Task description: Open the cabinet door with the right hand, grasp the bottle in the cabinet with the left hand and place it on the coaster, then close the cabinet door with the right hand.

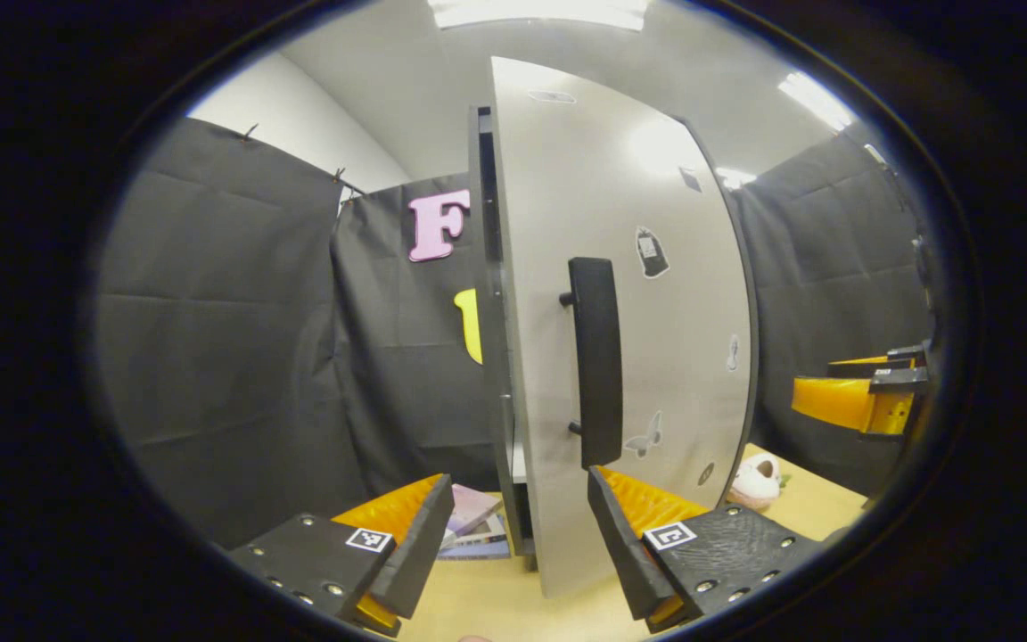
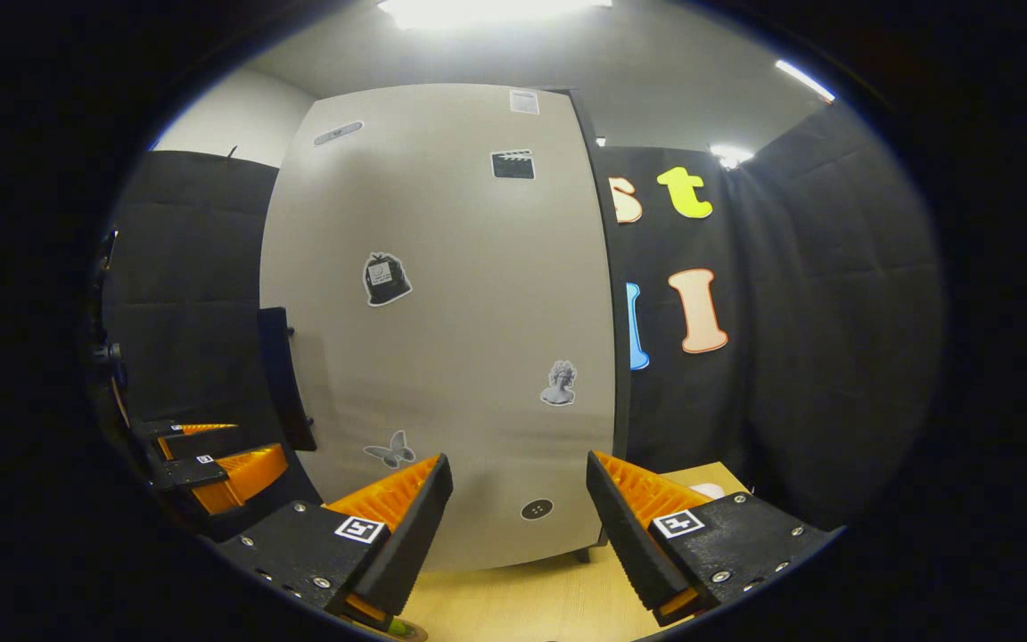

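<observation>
Facing the cabinet door (image 2: 442, 330) squarely, right tool (image 2: 518, 517) gapes — left gripper view catches its edge.

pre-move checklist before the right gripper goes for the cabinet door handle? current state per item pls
1. Cabinet door shut, not yet opened: ok.
2. Handle unobstructed: ok.
3. Right gripper open, holding nothing: ok.
4. Right gripper lined up with handle: not ok, it faces the door panel; the handle sits off to its left.
5. Left gripper open, empty: ok.
6. Bottle behind door, coaster free: cannot tell.
</observation>
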The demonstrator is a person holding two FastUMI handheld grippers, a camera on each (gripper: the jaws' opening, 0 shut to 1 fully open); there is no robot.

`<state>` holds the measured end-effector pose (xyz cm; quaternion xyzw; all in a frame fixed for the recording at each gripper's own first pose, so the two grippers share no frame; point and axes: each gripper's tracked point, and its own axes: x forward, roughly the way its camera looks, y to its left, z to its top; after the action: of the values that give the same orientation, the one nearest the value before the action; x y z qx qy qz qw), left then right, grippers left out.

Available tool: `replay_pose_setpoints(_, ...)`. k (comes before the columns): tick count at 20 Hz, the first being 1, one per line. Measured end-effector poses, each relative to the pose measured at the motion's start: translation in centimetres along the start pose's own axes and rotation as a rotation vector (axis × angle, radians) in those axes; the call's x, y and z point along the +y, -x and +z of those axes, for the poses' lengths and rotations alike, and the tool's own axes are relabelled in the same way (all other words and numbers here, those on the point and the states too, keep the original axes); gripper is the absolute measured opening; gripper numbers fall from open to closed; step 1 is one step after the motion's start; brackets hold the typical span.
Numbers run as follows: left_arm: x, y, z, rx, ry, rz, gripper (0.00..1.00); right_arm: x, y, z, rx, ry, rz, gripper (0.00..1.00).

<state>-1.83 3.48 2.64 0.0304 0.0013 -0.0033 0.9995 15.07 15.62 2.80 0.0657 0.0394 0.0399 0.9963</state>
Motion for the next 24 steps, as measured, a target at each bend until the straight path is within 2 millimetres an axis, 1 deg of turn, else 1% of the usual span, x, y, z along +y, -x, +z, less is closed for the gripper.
replay_pose_setpoints(3, -0.1, -0.2, 0.5, -0.01, -0.002, 0.001, 0.87, -0.3, -0.2, -0.1, 0.003, 0.0, -0.014, 0.93)
replay_pose_setpoints(4, -0.3, -0.5, 0.7, -0.014, -0.001, -0.001, 0.91, -0.6, -0.4, -0.2, 0.002, 0.001, -0.028, 0.93)
replay_pose_setpoints(5, -0.4, -0.6, 1.0, -0.016, -0.001, 0.001, 0.9, -0.7, -0.4, -0.3, 0.003, 0.002, -0.036, 0.93)
replay_pose_setpoints(6, -0.6, -0.8, 1.3, -0.023, 0.002, 0.003, 0.87, -0.7, -0.6, -0.5, 0.005, 0.002, -0.046, 0.93)
replay_pose_setpoints(10, -2.0, -1.5, 2.6, -0.044, 0.029, 0.004, 0.87, 0.2, -1.1, -0.6, 0.003, 0.01, -0.059, 0.94)
replay_pose_setpoints(11, -2.4, -1.5, 2.8, -0.051, 0.041, 0.004, 0.87, 0.5, -1.2, -0.5, 0.0, 0.019, -0.059, 0.89)
replay_pose_setpoints(12, -2.8, -1.6, 3.1, -0.061, 0.055, -0.001, 0.87, 0.6, -1.5, -0.4, -0.008, 0.022, -0.06, 0.94)
replay_pose_setpoints(15, -4.1, -1.7, 3.8, -0.082, 0.069, -0.015, 0.87, 1.1, -1.8, 0.4, -0.028, 0.015, -0.075, 0.93)
replay_pose_setpoints(17, -4.5, -1.9, 3.9, -0.08, 0.062, -0.011, 0.86, 1.4, -2.1, 0.7, -0.033, 0.039, -0.087, 0.93)
replay_pose_setpoints(19, -4.4, -1.8, 4.5, -0.094, 0.051, 0.0, 0.86, 2.0, -2.0, 0.5, -0.031, 0.047, -0.079, 0.93)
replay_pose_setpoints(21, -4.6, -2.0, 4.4, -0.097, 0.055, -0.008, 0.86, 2.3, -1.7, 0.5, -0.035, 0.058, -0.074, 0.93)
replay_pose_setpoints(22, -4.8, -1.9, 4.3, -0.092, 0.061, -0.015, 0.9, 2.1, -1.7, 0.4, -0.033, 0.059, -0.073, 0.93)
replay_pose_setpoints(24, -4.9, -1.9, 4.0, -0.087, 0.069, -0.021, 0.9, 2.0, -1.6, 0.2, -0.03, 0.046, -0.074, 0.93)
